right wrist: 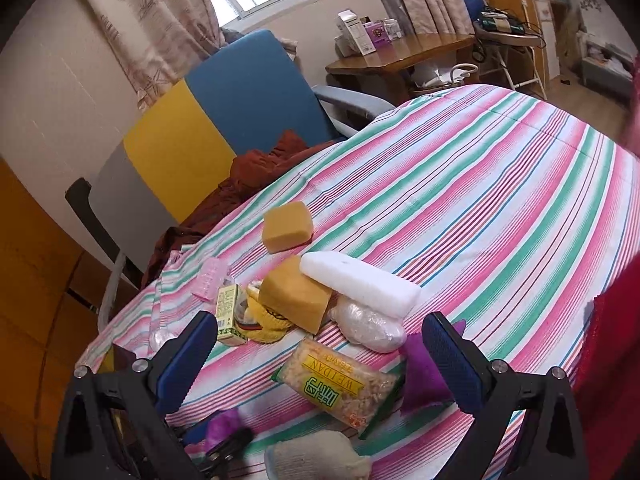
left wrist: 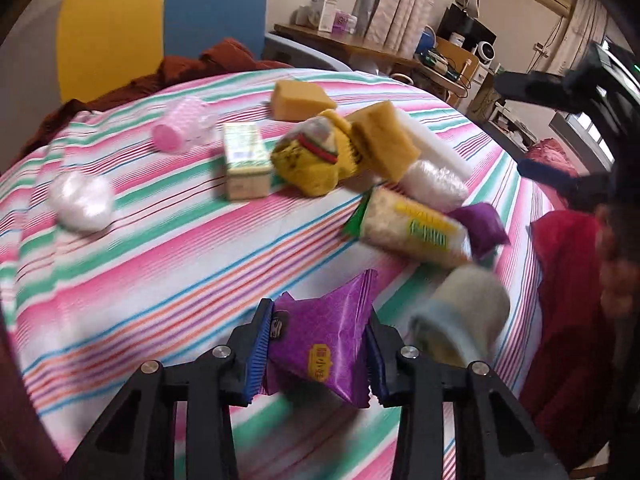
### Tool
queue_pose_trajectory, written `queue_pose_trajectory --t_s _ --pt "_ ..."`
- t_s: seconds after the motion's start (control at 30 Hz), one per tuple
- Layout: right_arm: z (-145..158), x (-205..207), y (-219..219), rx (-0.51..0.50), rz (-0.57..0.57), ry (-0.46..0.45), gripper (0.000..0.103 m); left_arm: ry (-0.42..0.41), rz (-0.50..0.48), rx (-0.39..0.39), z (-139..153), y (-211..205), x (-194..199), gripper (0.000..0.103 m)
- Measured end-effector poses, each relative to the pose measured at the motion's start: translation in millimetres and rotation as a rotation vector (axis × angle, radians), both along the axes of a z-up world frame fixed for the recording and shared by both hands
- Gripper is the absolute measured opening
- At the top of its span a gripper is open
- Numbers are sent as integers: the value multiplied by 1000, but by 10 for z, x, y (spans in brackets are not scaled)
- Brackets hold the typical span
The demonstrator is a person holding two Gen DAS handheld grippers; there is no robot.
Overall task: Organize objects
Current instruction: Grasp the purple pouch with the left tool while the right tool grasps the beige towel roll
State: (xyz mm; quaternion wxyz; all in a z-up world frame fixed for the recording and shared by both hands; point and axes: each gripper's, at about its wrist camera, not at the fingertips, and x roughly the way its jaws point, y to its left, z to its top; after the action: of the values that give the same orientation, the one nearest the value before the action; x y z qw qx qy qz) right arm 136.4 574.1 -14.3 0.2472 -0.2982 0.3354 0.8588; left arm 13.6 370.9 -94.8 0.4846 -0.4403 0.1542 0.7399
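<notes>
While the left claw (left wrist: 318, 354) is clamping the purple snack packet (left wrist: 324, 344), the right claw (right wrist: 320, 364) is hanging wide apart, empty. Guessing it's mid-carry; next it's needing a drop spot on the bed (left wrist: 160, 248) ahead.

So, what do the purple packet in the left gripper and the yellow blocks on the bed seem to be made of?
The purple packet, clamped in the left gripper, looks like thin glossy plastic film: it shines, creases sharply and has crimped ends. The two yellow blocks look like sponge foam, probably: matte, porous-looking faces and soft rounded edges.
</notes>
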Motion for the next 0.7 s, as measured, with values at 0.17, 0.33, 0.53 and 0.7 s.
queue_pose_trajectory --t_s 0.17,0.33,0.53,0.7 --pt "-20 -21 -23 9 6 -24 103 30 29 2 13 -337 81 41" --pt "-24 -34 -34 17 6 -39 103 17 73 1 32 -575 127 41" --pt "-29 -54 -50 33 0 -65 103 31 79 -10 38 -696 225 41" --pt "-30 -71 -78 53 -2 -88 103 35 62 -5 61 -787 341 41"
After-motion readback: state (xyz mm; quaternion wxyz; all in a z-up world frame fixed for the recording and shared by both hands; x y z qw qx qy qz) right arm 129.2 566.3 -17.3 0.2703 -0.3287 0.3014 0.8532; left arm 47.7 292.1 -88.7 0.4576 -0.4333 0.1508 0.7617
